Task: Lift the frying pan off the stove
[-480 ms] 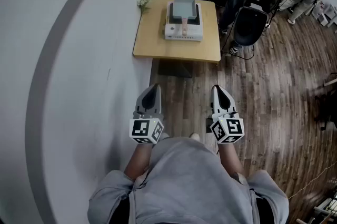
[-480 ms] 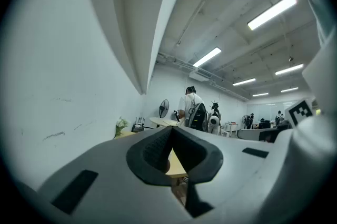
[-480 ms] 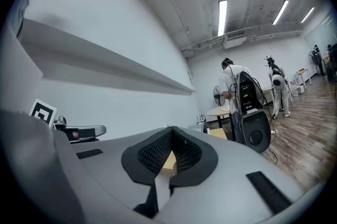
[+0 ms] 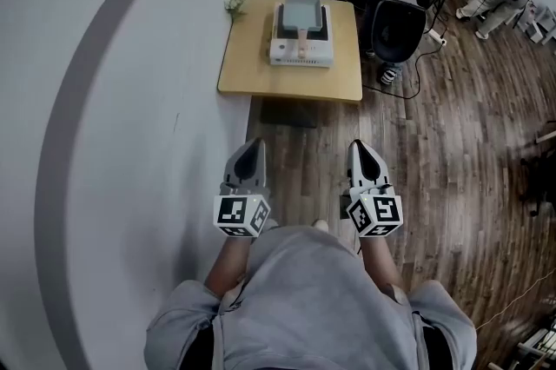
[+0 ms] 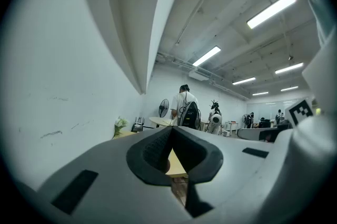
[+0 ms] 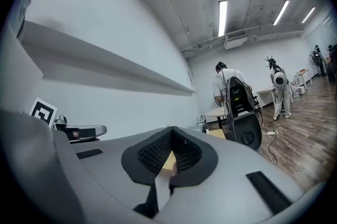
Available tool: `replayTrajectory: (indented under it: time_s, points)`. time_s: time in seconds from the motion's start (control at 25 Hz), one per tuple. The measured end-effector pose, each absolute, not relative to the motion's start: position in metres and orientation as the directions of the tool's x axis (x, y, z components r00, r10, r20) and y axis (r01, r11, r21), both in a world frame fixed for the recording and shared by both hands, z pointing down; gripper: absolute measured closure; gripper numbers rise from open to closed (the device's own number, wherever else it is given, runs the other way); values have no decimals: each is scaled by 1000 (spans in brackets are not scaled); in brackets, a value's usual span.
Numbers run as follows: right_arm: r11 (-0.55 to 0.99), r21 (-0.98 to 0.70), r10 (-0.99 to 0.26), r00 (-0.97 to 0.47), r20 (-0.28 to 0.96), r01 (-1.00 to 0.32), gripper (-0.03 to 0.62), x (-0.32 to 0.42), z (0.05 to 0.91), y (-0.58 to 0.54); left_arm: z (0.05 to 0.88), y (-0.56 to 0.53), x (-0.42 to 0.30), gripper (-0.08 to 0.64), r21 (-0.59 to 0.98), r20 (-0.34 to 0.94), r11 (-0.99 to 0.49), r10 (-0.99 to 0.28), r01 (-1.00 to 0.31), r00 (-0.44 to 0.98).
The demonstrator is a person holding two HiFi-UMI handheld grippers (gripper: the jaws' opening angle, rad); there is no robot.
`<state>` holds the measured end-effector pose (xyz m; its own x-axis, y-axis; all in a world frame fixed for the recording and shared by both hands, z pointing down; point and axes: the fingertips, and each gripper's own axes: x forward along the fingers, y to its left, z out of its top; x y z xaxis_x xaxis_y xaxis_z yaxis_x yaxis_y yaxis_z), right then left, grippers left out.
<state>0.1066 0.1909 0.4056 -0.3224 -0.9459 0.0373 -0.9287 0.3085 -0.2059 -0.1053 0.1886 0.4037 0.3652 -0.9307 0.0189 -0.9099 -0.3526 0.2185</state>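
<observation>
Head view: the square frying pan [image 4: 302, 12] sits on the stove [image 4: 301, 52] on a low wooden table [image 4: 261, 73], well ahead of the left gripper [image 4: 250, 148] and right gripper [image 4: 360, 148], held side by side. Left gripper view: jaws fully closed, tips meeting, nothing between them. Right gripper view: jaws likewise closed and empty.

The frying pan [image 4: 303, 13] sits on the stove [image 4: 283, 56], atop the table [image 4: 250, 66].

Square grey frying pan [image 4: 303, 13] (handle nearest) sits on white stove [image 4: 285, 57].
</observation>
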Motion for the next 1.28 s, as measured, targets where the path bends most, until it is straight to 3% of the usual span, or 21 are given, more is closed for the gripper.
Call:
replayTrajectory:
  time_s: [0.8, 1.28]
  points:
    - [318, -310, -930, -358, 80, -896, 594, 182, 435, 199, 426, 209, -21, 558, 222, 109, -341, -922, -913, 371]
    - [298, -317, -932, -346, 106, -900, 594, 180, 447, 149, 438, 152, -21, 558, 242, 126, -356, -911, -903, 393]
